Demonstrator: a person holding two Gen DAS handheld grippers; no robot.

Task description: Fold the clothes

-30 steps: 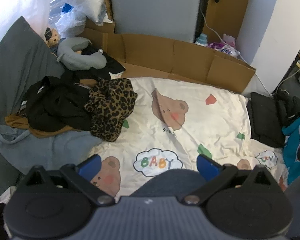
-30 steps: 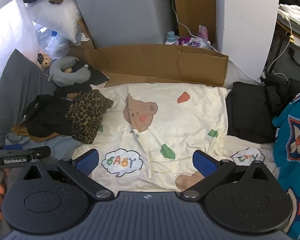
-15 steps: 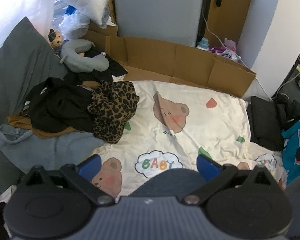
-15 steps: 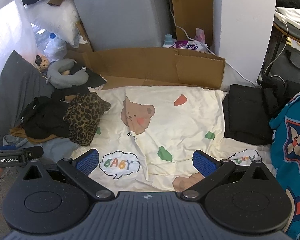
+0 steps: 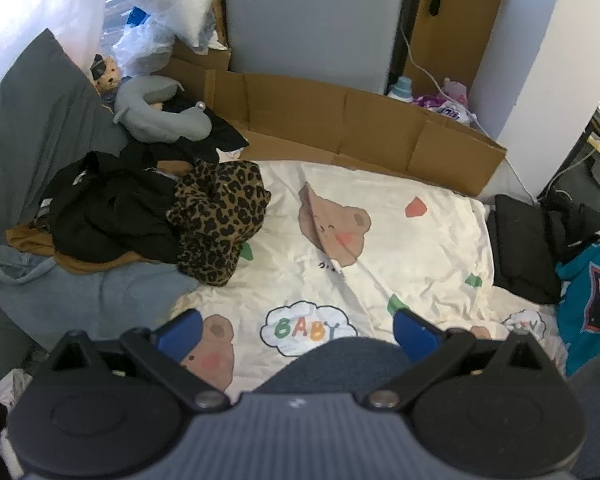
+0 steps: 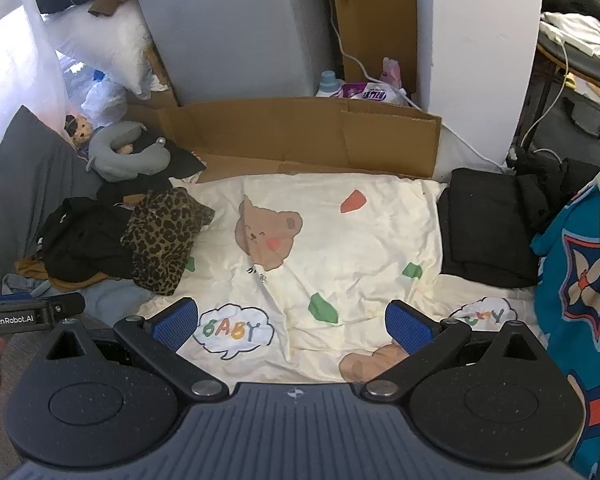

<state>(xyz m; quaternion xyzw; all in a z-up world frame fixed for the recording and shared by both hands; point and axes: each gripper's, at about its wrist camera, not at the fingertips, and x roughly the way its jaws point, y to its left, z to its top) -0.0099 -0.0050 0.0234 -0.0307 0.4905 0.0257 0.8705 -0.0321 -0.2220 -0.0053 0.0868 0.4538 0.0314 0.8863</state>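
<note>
1. Both tools hang above the cream bear-print sheet (image 6: 340, 240); the left gripper (image 5: 296, 334) has its jaws spread wide and holds nothing; the right gripper (image 6: 292, 322) is the same, wide and empty.
2. One flat black folded stack (image 6: 484, 224) lies at the right edge of the sheet, so I judge a part of the work is done; its long side runs from the near edge towards the cardboard (image 6: 300, 136).
3. The heap of unfolded clothes (image 5: 140, 216) sits at the left edge, the leopard-print garment (image 5: 220, 220) on its near side; it is crumpled, so no clear axis shows.
4. No cloth is spread on the sheet; picking the next garment is left, I think.
</note>
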